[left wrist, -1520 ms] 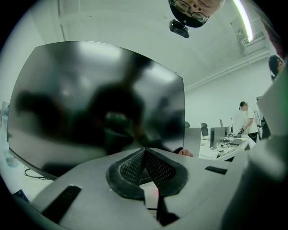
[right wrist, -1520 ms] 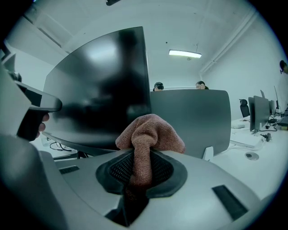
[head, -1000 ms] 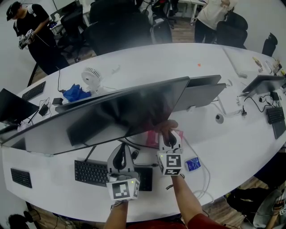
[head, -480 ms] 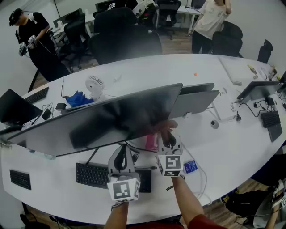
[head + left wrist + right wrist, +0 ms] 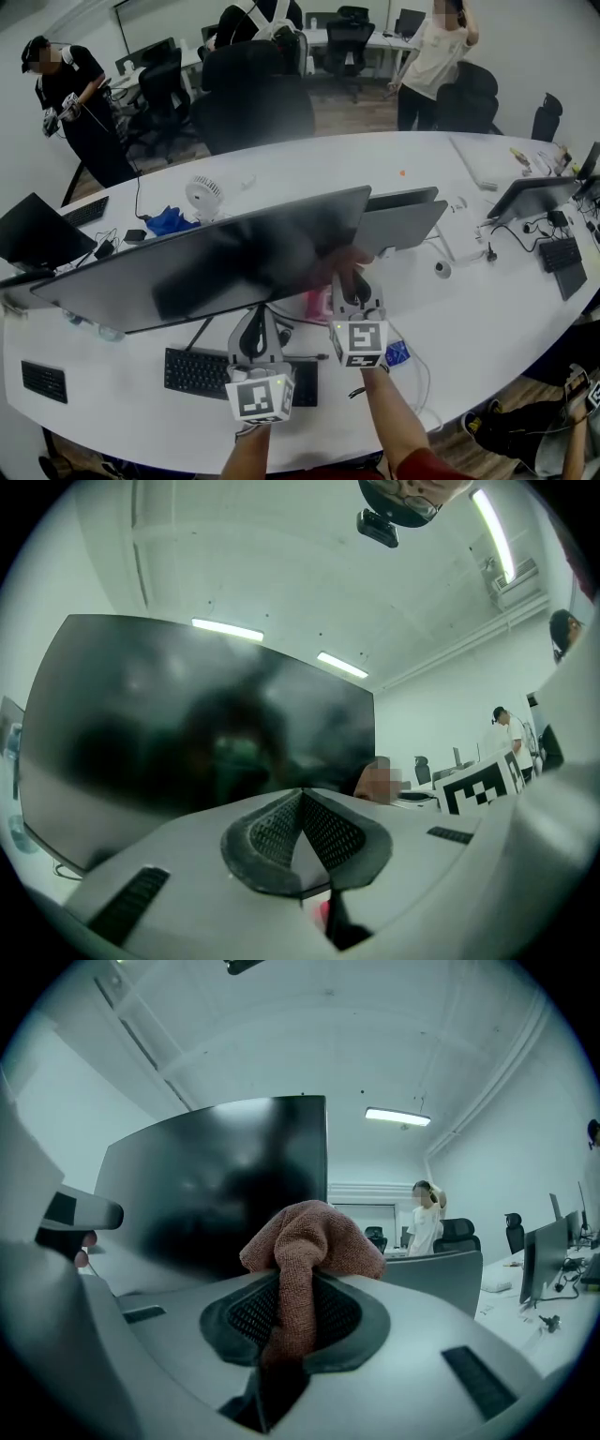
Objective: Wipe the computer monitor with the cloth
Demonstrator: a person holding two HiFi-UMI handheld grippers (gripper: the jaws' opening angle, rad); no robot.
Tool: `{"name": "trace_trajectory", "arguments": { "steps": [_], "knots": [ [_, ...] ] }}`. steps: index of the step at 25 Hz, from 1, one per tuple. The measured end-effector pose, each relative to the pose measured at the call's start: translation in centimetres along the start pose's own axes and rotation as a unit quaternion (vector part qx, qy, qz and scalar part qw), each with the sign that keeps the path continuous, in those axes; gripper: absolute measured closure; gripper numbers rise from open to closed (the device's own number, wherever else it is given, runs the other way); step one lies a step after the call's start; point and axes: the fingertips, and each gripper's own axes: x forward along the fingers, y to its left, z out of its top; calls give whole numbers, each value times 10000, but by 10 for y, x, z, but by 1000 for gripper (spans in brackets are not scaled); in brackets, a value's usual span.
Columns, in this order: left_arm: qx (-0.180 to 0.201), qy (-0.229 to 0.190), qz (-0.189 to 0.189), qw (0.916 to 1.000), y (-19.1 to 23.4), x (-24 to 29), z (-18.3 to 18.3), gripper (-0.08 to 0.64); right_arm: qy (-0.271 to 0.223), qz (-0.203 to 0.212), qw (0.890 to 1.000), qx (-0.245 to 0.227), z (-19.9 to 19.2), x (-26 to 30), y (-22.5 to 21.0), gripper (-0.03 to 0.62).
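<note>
Two gripper views fill in what the head view leaves unclear. The right gripper view looks along the right gripper (image 5: 298,1309), whose jaws are clamped on a reddish-brown cloth (image 5: 309,1239). The cloth bunches up above the pads, in front of the dark monitor (image 5: 225,1185) that fills the centre left of that frame. The left gripper view shows the left gripper (image 5: 300,836) with its pads meeting at the tips and nothing between them, and the wide black screen spreads across the middle of that frame. Only the head view gives the layout. The monitor stands across the middle of a white table (image 5: 487,309), with a black keyboard (image 5: 202,370) below it at lower centre and a pink object (image 5: 317,302) under its lower edge. Both of the person's forearms rise from the bottom edge of the head view. The right one reaches further forward and brings the cloth up to the screen's lower right corner, while the left gripper hangs lower, over the keyboard. Compared with a second earlier, both grippers sit at much the same spot in the head view, while more of the far room shows along the top.
</note>
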Motion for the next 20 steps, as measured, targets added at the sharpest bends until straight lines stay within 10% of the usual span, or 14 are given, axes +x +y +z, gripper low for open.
{"name": "trace_trajectory", "arguments": {
  "steps": [20],
  "knots": [
    [86,-336,-284,9990,-17,-11,65,537,-713,-52,9968,-349,113,-6,-2,514]
  ]
}}
